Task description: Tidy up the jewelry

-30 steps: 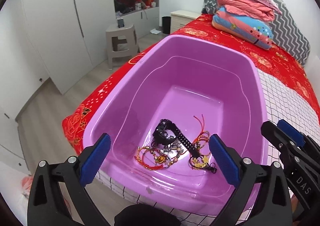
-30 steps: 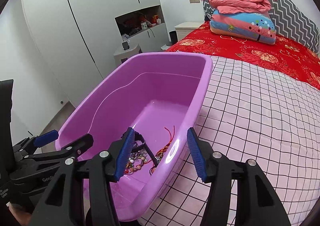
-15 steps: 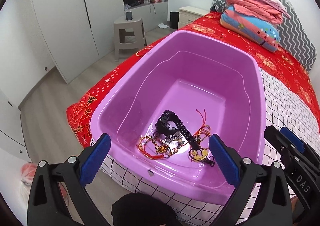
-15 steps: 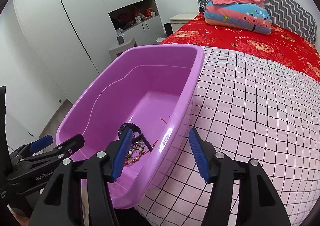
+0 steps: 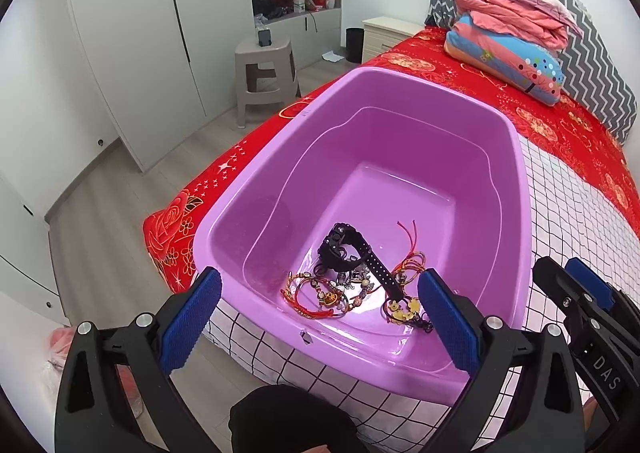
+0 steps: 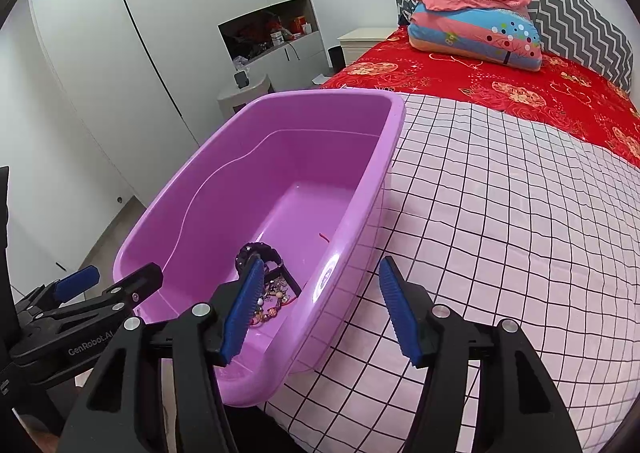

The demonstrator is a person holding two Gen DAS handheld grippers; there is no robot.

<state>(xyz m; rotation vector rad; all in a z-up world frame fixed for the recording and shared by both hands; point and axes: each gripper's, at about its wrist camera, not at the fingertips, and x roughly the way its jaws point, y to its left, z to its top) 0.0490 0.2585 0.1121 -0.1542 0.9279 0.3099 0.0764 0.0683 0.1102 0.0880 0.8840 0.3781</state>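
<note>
A: Which claw sits closer to the jewelry?

B: The left claw [image 5: 318, 319], spread wide and empty, hovers right over the tangle of bracelets [image 5: 320, 295] on the near floor of the purple tub [image 5: 516, 253]. The right claw [image 6: 320, 309] is open too, straddling the tub's right wall.

A: And the black watch [image 5: 354, 257]?

B: Just beyond the bracelets, its strap running towards the near right, on the bed [image 6: 500, 213]

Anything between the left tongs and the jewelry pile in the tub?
Only the purple tub's near wall and rim. In the left wrist view the open left tongs hover outside it, with the jewelry pile just beyond on the tub floor.
</note>
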